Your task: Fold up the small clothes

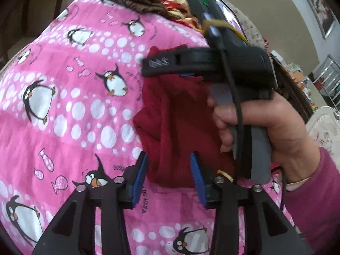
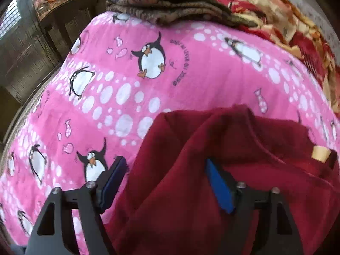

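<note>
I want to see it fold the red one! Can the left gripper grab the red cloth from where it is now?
Probably yes. The left gripper is open, and the edge of the dark red garment lies right between its blue pads with nothing over it. The right gripper sits farther up the cloth, clear of that edge.

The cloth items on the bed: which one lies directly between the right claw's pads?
The dark red garment; the brown patterned cloth and the red-and-gold blanket lie at the pink penguin blanket's far edge.
</note>
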A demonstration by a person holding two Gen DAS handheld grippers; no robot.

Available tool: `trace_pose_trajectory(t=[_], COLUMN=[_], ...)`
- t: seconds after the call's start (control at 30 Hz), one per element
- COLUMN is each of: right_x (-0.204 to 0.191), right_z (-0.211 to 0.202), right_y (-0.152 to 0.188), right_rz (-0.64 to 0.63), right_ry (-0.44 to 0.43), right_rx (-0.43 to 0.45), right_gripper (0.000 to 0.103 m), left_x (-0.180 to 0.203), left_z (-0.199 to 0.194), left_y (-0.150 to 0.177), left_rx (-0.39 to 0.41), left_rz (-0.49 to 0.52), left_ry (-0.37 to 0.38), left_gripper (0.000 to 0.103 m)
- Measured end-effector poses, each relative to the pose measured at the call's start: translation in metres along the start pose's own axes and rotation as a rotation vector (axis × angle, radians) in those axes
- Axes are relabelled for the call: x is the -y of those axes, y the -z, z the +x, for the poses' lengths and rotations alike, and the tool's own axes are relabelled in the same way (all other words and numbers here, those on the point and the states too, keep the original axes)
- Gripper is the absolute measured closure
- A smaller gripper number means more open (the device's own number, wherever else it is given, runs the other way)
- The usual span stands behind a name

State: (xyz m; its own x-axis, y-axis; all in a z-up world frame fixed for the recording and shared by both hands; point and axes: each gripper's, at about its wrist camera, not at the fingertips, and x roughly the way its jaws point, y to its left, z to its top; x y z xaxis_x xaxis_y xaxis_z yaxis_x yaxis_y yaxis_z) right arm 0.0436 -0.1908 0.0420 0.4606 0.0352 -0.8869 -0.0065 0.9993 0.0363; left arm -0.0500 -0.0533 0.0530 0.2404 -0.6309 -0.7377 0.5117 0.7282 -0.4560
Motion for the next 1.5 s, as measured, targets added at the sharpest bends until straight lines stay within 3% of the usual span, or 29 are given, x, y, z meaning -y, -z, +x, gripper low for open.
trace_pose_trajectory(t=[0.07, 0.13, 0.37, 0.5, 0.63, 0.73, 0.83, 1.1, 1.23, 1.27, 1.37, 1.4, 1.5], right_x=[0.011, 0.029, 0.067, 0.077, 0.082, 0.077, 0.066, 0.041, 0.029, 0.028, 0.034, 0.038, 0.049], right_z=[-0.014, -0.034, -0.089, -0.092, -0.088, -0.082, -0.074, -0.044, -0.030, -0.026, -0.026, -0.028, -0.038], right_y=[0.003, 0.005, 0.019, 0.027, 0.028, 0.022, 0.012, -0.007, -0.013, -0.013, -0.009, -0.008, -0.003], right_rz=[-0.004, 0.038, 0.111, 0.144, 0.177, 0.156, 0.123, 0.110, 0.083, 0.076, 0.095, 0.109, 0.123], right_ry=[-0.042, -0.128, -0.213, -0.233, -0.260, -0.264, -0.268, -0.202, -0.100, -0.076, -0.060, -0.076, -0.121], right_rx=[0.023, 0.042, 0.129, 0.135, 0.125, 0.112, 0.083, -0.009, -0.041, -0.045, -0.024, -0.012, 0.022], right_gripper=[0.072, 0.081, 0.082, 0.082, 0.082, 0.082, 0.076, 0.034, 0.028, 0.031, 0.065, 0.072, 0.079], left_x=[0.000, 0.000, 0.014, 0.019, 0.023, 0.025, 0.016, 0.016, 0.017, 0.017, 0.023, 0.025, 0.033], left_z=[-0.001, 0.002, 0.022, 0.029, 0.032, 0.028, 0.025, 0.021, 0.020, 0.019, 0.024, 0.028, 0.030], left_y=[-0.001, -0.004, -0.019, -0.024, -0.024, -0.020, -0.015, -0.011, -0.010, -0.010, -0.014, -0.018, -0.018], left_rx=[0.008, 0.004, 0.036, 0.045, 0.034, 0.040, 0.039, 0.045, 0.043, 0.042, 0.042, 0.041, 0.036], left_rz=[0.004, 0.005, 0.071, 0.081, 0.044, 0.015, -0.028, -0.023, -0.019, -0.019, -0.009, -0.005, 0.015], left_ry=[0.015, 0.005, -0.094, -0.061, 0.012, 0.035, 0.034, 0.031, 0.029, 0.025, 0.009, 0.004, -0.026], left_gripper=[0.070, 0.069, 0.068, 0.068, 0.091, 0.100, 0.102, 0.102, 0.103, 0.103, 0.102, 0.102, 0.102])
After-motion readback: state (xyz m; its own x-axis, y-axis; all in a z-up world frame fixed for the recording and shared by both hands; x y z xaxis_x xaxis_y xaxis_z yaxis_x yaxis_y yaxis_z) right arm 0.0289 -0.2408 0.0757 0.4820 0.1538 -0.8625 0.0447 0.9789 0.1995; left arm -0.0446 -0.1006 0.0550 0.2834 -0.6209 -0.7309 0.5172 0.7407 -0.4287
